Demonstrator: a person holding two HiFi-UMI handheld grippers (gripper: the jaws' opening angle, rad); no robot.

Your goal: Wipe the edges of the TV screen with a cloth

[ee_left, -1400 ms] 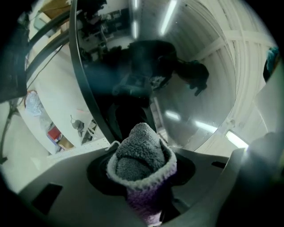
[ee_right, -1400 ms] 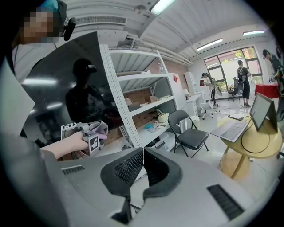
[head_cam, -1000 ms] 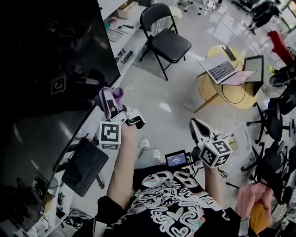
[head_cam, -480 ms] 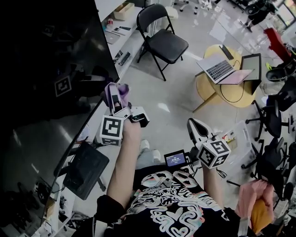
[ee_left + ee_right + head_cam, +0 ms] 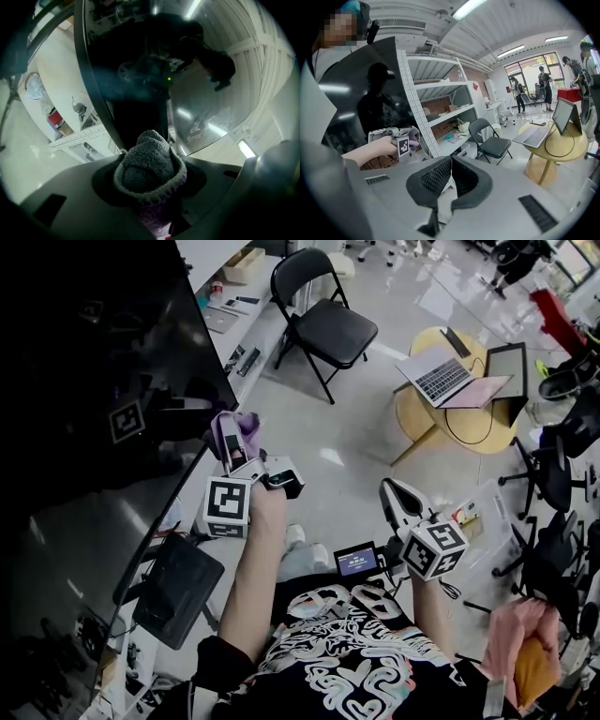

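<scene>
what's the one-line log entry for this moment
left gripper: shut on cloth, by TV edge | right gripper: shut, empty, away from TV

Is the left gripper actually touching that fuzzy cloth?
Touching. The left gripper view shows the left gripper with its jaws clamped on the cloth.

The left gripper clamps a grey-purple cloth near the dark TV screen's edge
</scene>
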